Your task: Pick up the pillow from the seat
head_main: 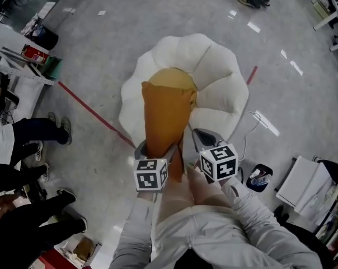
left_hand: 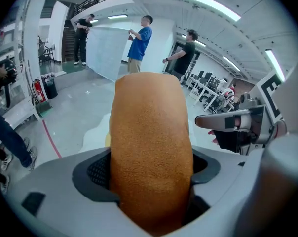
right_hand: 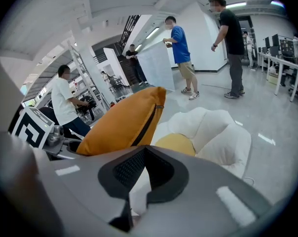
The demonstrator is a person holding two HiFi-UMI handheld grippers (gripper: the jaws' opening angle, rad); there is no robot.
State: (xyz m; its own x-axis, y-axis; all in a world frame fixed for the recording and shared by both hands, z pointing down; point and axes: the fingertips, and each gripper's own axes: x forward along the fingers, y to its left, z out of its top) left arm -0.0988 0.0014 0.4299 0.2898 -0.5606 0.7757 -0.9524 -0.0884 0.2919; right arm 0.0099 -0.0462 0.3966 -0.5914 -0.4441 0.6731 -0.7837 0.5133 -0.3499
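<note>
Left tongs (left_hand: 151, 168) pinch the near end of the burnt-orange fabric pillow (head_main: 166, 114), held up over the white scalloped padded seat (head_main: 216, 74) (a round yellow cushion (head_main: 172, 77) lies in its hollow). Right tongs (right_hand: 144, 151) are pressed together, empty. Open grey floor (head_main: 102, 66) rings the seat.

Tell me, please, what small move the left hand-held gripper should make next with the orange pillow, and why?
Probably carry it sideways, away from the white seat. The left hand-held gripper is clamped on the orange pillow, which in the right gripper view hangs clear above that seat and its yellow centre, so the lift looks done.
</note>
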